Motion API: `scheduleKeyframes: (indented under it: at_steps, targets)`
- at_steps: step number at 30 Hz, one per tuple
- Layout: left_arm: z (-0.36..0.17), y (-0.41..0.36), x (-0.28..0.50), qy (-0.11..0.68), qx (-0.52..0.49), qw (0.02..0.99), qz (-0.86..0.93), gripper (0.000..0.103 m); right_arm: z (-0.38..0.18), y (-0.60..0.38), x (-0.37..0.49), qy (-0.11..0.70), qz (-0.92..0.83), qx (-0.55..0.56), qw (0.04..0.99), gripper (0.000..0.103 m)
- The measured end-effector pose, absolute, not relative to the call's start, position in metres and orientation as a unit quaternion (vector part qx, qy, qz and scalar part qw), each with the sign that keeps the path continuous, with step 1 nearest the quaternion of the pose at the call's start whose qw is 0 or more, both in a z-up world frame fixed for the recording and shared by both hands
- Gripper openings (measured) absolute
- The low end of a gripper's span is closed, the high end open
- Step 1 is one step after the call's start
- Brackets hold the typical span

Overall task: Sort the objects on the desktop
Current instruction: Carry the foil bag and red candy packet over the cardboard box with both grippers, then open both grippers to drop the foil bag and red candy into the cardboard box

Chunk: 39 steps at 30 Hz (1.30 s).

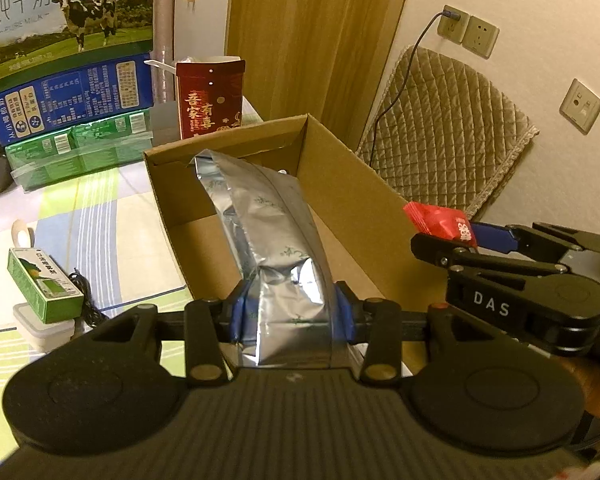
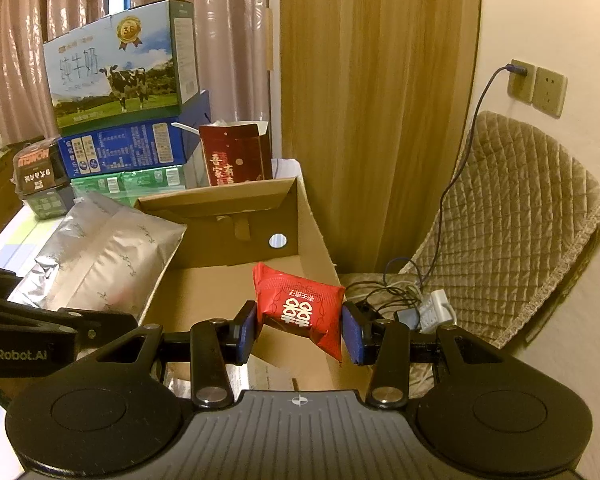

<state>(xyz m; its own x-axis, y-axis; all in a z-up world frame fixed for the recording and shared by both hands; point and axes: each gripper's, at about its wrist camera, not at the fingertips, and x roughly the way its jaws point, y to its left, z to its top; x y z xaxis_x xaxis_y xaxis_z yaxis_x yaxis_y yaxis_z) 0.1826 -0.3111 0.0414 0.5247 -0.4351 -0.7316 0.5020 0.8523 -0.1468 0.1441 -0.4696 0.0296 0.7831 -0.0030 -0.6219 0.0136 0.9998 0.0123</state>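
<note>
We hold both grippers over the open cardboard box (image 1: 340,168), each already loaded. The left gripper (image 1: 294,316) has its blue pads clamped on the near end of a silver foil pouch (image 1: 268,232); the pouch is long and limp, so its far end droops forward and leans into the box toward the far wall. Holding it by one end seems deliberate: the free end can lead the way down into the box.

The right gripper (image 2: 300,330) pinches a small red packet (image 2: 300,306) between its pads, narrow grip, packet tilted with one corner hanging low. It sits above the right side of the box, near the right wall, well apart from the pouch, so the two items should not collide on release.

Box interior: bare cardboard floor visible in the right wrist view; we see nothing else lying in it, though the pouch hides part of the left side.

Left on the striped tablecloth (image 1: 100,216): a small green box (image 1: 44,284) on a white container, near left. Milk cartons (image 2: 120,60) are stacked far left; a dark red carton (image 2: 236,156) stands behind the box.

Judgement: sorting is mid-way, the placing step in hand. Risk: the pouch may drape over the box's near or left wall rather than drop flat
</note>
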Motion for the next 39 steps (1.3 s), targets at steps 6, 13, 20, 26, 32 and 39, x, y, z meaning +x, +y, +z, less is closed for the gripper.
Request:
scheduleKeyframes:
  at_steps: [6,13,20,26,32,39]
  targets:
    - [0.041,-0.306,0.187,0.402,0.036,0.877,-0.259,0.039,0.027,-0.470,0.145,0.333,-0.005,0.009,0.943,0.042]
    - [0.042,-0.293,0.185,0.401,0.032,0.881,-0.250,0.039,0.024,-0.467,0.144,0.336,0.000,0.011,0.942,0.042]
    - [0.043,-0.286,0.183,0.399,0.031,0.883,-0.247,0.039,0.025,-0.461,0.146,0.336,0.009,0.015,0.942,0.042]
    - [0.043,-0.282,0.182,0.397,0.029,0.884,-0.247,0.041,0.024,-0.462,0.151,0.337,0.022,0.034,0.941,0.058]
    - [0.044,-0.277,0.181,0.395,0.028,0.885,-0.245,0.042,0.027,-0.464,0.148,0.331,0.019,0.041,0.943,0.068]
    - [0.043,-0.271,0.176,0.397,0.029,0.885,-0.243,0.043,0.028,-0.462,0.141,0.331,0.018,0.037,0.943,0.068]
